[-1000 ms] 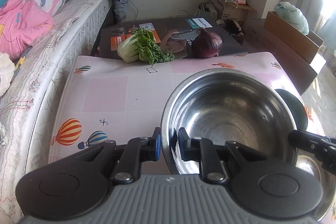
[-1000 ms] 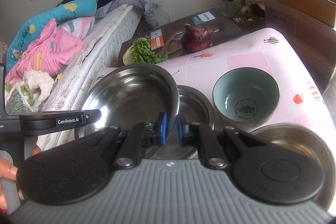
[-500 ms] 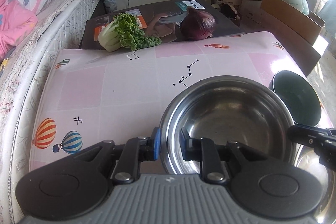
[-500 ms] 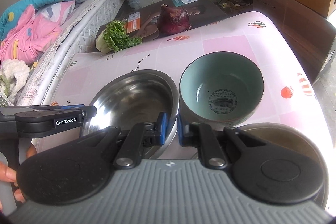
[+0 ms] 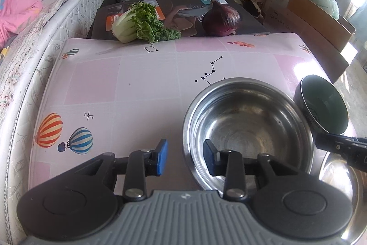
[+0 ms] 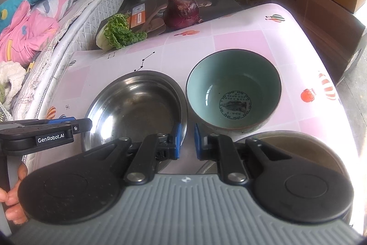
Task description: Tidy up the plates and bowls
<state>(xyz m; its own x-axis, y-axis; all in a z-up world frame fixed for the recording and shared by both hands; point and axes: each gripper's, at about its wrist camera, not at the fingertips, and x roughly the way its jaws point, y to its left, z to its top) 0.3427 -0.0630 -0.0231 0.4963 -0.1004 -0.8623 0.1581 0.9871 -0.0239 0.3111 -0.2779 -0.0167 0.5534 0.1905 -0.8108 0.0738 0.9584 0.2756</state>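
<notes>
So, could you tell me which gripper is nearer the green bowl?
Right. The right gripper is at the steel bowl's rim beside the green bowl; the left gripper, jaws opening, straddles the opposite rim.

The round stainless-steel bowl (image 5: 248, 128) is polished metal with a dull, smudged sheen inside. Just beside it, the celadon-green ceramic bowl (image 6: 234, 93) has a smooth, glossy glaze. Both stand on the pink balloon-print tablecloth (image 5: 110, 88), which looks like slick plastic and glares white far from the steel bowl. Beyond it lie a glossy printed cardboard box (image 5: 183, 6) and a quilted cloth mattress (image 5: 75, 6).
</notes>
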